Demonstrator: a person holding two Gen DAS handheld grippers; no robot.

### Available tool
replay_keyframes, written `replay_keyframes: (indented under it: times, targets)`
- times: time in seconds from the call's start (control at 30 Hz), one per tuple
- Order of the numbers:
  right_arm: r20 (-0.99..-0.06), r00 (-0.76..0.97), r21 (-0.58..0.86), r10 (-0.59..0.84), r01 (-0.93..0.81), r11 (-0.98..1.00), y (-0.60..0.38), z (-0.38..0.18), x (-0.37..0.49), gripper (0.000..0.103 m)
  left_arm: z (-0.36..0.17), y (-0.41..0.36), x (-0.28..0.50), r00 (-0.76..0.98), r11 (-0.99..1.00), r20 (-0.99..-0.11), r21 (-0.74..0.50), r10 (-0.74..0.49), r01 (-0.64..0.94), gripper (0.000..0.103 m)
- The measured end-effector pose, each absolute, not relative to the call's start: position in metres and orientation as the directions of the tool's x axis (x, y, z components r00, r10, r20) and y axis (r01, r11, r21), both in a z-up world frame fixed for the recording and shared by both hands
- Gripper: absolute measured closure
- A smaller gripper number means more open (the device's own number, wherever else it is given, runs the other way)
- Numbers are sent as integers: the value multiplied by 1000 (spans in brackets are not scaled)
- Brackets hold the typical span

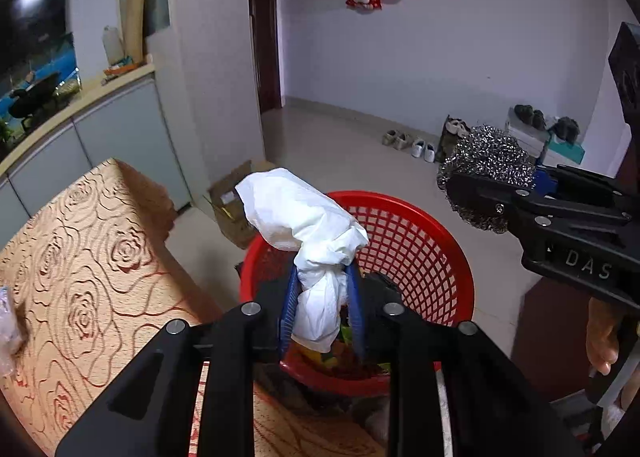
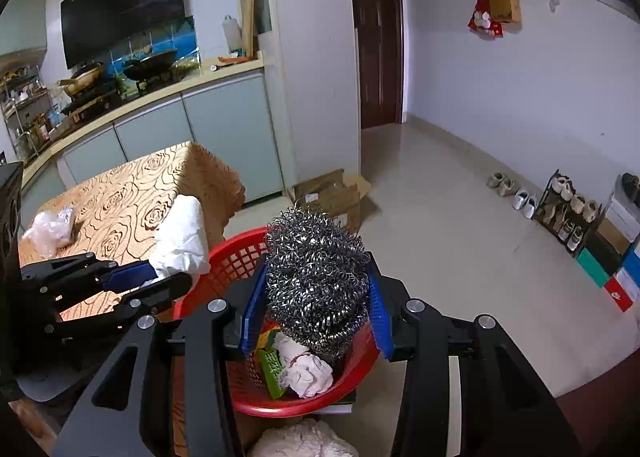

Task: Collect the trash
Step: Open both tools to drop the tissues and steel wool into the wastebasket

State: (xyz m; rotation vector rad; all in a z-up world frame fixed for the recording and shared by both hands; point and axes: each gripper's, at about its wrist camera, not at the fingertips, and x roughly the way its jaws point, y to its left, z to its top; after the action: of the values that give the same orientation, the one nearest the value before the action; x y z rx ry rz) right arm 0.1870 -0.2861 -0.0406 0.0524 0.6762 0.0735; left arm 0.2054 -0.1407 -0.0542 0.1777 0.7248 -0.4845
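Observation:
My left gripper [image 1: 322, 297] is shut on a crumpled white tissue [image 1: 308, 225] and holds it above the near rim of the red mesh basket [image 1: 420, 241]. My right gripper [image 2: 316, 297] is shut on a steel wool scrubber [image 2: 316, 277] and holds it over the same basket [image 2: 240, 381], which contains crumpled paper [image 2: 306, 367] and a green wrapper [image 2: 272, 371]. The right gripper with the scrubber [image 1: 486, 165] also shows at the right of the left wrist view. The left gripper [image 2: 160, 277] with the tissue [image 2: 182, 237] shows at the left of the right wrist view.
A table with an orange rose-pattern cloth [image 1: 80, 257] lies left of the basket; a crumpled plastic bag [image 2: 50, 229] sits on it. An open cardboard box [image 2: 332, 193] stands on the floor beyond. Shoes and a rack [image 2: 568, 213] line the right wall. Another white wad [image 2: 304, 441] lies below the basket.

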Motion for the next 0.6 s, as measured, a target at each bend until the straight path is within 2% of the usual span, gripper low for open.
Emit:
replay_keyframes:
  times: [0.07, 0.13, 0.23, 0.3, 0.4, 0.53, 0.6]
  targets:
    - [-628, 774, 74, 85, -49, 996, -288, -43, 188, 61, -57, -142, 208, 637, 875, -681, -12, -362, 484, 71]
    - [-629, 772, 75, 84, -47, 996, -290, -44, 189, 61, -59, -141, 209, 637, 878, -683, -13, -358, 479, 57]
    - [-635, 768, 77, 82, -43, 996, -290, -47, 192, 61, -59, -135, 211, 634, 883, -685, -28, -358, 468, 45]
    - [-638, 766, 76, 79, -40, 996, -290, -50, 194, 60, -58, -130, 209, 641, 889, -681, -32, -354, 457, 43]
    - [-655, 750, 77, 90, -52, 996, -285, -58, 197, 53, -52, -121, 207, 665, 899, -666, -19, -338, 438, 41]
    - [-646, 758, 66, 89, -60, 996, -277, -58, 194, 34, -44, -111, 202, 688, 908, -646, -20, -331, 418, 40]
    - [-640, 763, 65, 92, -66, 996, -275, -55, 193, 34, -41, -106, 200, 699, 913, -638, -16, -323, 407, 40]
